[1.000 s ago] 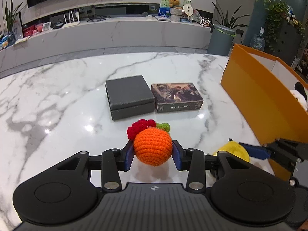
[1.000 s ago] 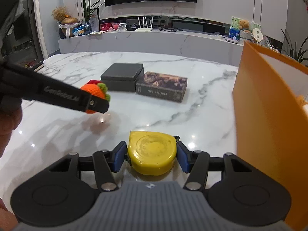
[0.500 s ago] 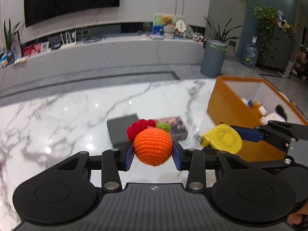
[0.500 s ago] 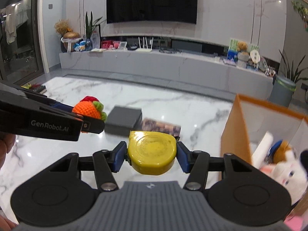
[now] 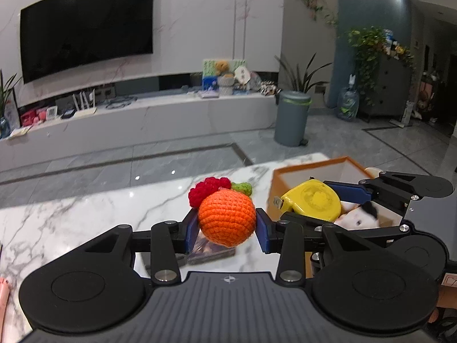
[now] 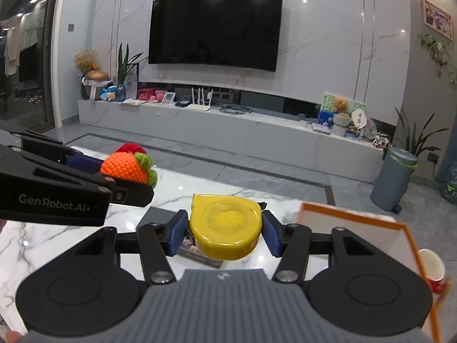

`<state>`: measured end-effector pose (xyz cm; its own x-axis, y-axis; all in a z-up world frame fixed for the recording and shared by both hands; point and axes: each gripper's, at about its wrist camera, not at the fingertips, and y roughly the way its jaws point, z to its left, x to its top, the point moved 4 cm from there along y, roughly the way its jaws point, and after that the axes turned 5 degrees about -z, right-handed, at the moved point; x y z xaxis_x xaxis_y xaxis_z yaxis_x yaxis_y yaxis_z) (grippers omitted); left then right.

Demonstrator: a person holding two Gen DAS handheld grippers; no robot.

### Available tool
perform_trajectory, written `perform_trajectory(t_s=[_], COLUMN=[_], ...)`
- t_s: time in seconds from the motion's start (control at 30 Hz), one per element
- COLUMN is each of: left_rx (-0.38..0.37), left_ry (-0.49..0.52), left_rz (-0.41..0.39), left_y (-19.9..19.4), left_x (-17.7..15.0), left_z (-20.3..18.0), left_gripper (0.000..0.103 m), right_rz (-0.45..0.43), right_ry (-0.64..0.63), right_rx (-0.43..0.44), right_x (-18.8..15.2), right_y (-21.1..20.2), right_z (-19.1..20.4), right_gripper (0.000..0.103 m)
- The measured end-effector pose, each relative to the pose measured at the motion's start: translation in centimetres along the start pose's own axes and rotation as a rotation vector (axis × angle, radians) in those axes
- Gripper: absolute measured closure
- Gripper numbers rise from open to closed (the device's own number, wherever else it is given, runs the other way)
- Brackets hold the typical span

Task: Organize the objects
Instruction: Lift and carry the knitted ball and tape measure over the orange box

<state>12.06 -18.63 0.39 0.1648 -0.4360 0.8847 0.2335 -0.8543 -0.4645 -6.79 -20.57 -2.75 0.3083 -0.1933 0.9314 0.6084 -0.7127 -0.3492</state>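
My left gripper is shut on an orange crocheted fruit with red and green tufts, held high above the marble table. It also shows in the right wrist view. My right gripper is shut on a yellow tape measure, also lifted; in the left wrist view the tape measure hangs over the open orange box. A white plush toy lies inside the box.
A printed card box and a dark grey box lie on the table below the grippers. The orange box's rim is at the right, with a red and white cup in it. A pink object sits at the left edge.
Both grippers have risen well above the table with their objects. The right gripper has carried the tape measure over the orange box's opening.
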Motion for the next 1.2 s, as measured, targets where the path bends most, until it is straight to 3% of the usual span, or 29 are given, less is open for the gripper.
perform_trajectory(t_s=[0.27, 0.57, 0.87, 1.2], left_rx=[-0.052, -0.131, -0.192, -0.231], left_ry=[0.022, 0.061, 0.091, 0.081], left_rz=[-0.073, -0.092, -0.061, 0.001], left_y=[-0.4, 0.7, 2.4, 4.3], left_x=[3.1, 4.2, 2.6, 0.7], left_z=[-4.0, -9.5, -14.3, -16.4], left_gripper=[0.057, 0.057, 0.057, 0.057], right_rz=[-0.048, -0.053, -0.010, 0.062], right_ry=[-0.026, -0.052, -0.024, -0.014], right_rx=[-0.067, -0.155, -0.215, -0.251], right_x=[2.4, 3.1, 0.8, -3.0], right_y=[-4.2, -8.5, -10.8, -11.3], right_z=[-3.6, -9.3, -14.6, -18.1], right_gripper=[0.045, 0.045, 0.045, 0.045])
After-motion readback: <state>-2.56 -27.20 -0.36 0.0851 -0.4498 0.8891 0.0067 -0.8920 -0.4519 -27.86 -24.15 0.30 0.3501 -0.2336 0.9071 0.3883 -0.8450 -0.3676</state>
